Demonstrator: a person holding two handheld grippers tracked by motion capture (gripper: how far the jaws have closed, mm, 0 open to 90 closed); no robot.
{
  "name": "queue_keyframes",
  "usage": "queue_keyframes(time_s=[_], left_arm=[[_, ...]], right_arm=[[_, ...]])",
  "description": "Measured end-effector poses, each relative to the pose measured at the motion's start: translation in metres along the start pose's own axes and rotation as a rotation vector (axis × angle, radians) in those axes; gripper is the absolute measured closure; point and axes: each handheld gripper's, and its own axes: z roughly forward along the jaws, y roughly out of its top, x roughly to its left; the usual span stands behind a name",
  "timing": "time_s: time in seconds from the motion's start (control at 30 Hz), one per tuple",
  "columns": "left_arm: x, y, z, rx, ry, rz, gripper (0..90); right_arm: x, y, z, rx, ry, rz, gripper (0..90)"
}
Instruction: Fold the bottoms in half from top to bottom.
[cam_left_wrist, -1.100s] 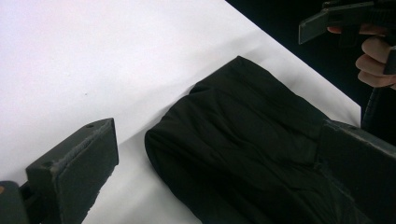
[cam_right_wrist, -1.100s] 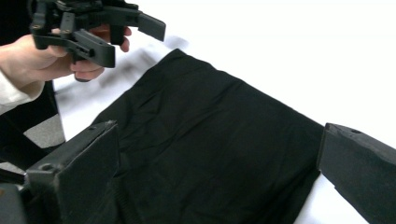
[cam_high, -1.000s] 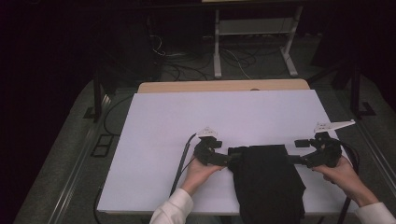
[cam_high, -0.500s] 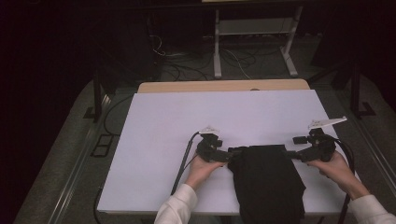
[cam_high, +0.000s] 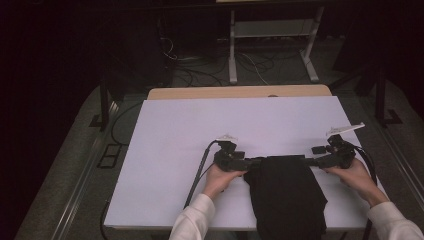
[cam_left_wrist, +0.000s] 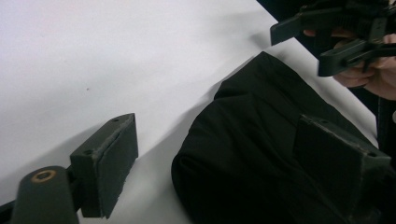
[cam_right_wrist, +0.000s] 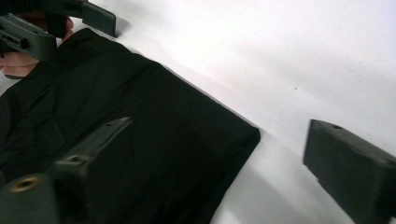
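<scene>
Straddling black cloth (cam_high: 287, 192) corners, left tongs (cam_high: 255, 161), right tongs (cam_high: 311, 161) — jaws just closing, unclamped

White sleeves (cam_high: 192, 222) — black cabled claws (cam_high: 248, 162).

No readable txt, labels or nos. — none.

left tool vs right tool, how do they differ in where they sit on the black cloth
The left tool sits at the black cloth's far left corner; the right tool sits at its far right corner. The left tool points rightward, the right tool leftward. Both have just been closing, jaws not yet pressing, one jaw over the cloth and one over the white table.
</scene>
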Motion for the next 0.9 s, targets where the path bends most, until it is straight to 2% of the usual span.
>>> queue_keyframes(time_s=[0.23, 0.37, 0.5, 0.6, 0.67, 0.73, 0.77, 0.87, 0.9], left_arm=[[0.003, 0.000, 0.001, -0.007, -0.036, -0.021, 29.8], [0.003, -0.002, 0.003, 0.019, -0.066, -0.023, 39.0], [0.002, -0.003, 0.006, 0.043, -0.067, -0.016, 45.1], [0.002, -0.002, 0.007, 0.067, -0.059, -0.011, 55.4], [0.002, -0.001, 0.007, 0.080, -0.056, -0.008, 67.6], [0.002, 0.000, 0.006, 0.080, -0.054, -0.005, 79.7], [0.002, 0.001, 0.006, 0.082, -0.049, 0.001, 82.3], [-0.002, 0.004, 0.002, 0.069, -0.017, 0.038, 83.7], [-0.002, 0.005, -0.001, 0.058, -0.014, 0.038, 83.9]], right_arm=[[-0.007, -0.001, 0.008, 0.015, 0.027, 0.004, 21.0], [-0.005, 0.000, 0.013, 0.032, 0.049, -0.010, 30.3], [-0.004, 0.001, 0.017, 0.038, 0.062, -0.010, 49.2], [-0.004, 0.001, 0.019, 0.056, 0.067, 0.003, 71.7], [-0.006, 0.000, 0.020, 0.060, 0.094, 0.024, 80.7], [-0.006, 0.001, 0.019, 0.055, 0.097, 0.030, 83.0], [-0.005, 0.001, 0.018, 0.051, 0.097, 0.030, 83.5], [-0.004, 0.004, 0.015, 0.034, 0.088, 0.041, 83.9], [-0.003, 0.005, 0.014, 0.027, 0.085, 0.047, 83.9]])
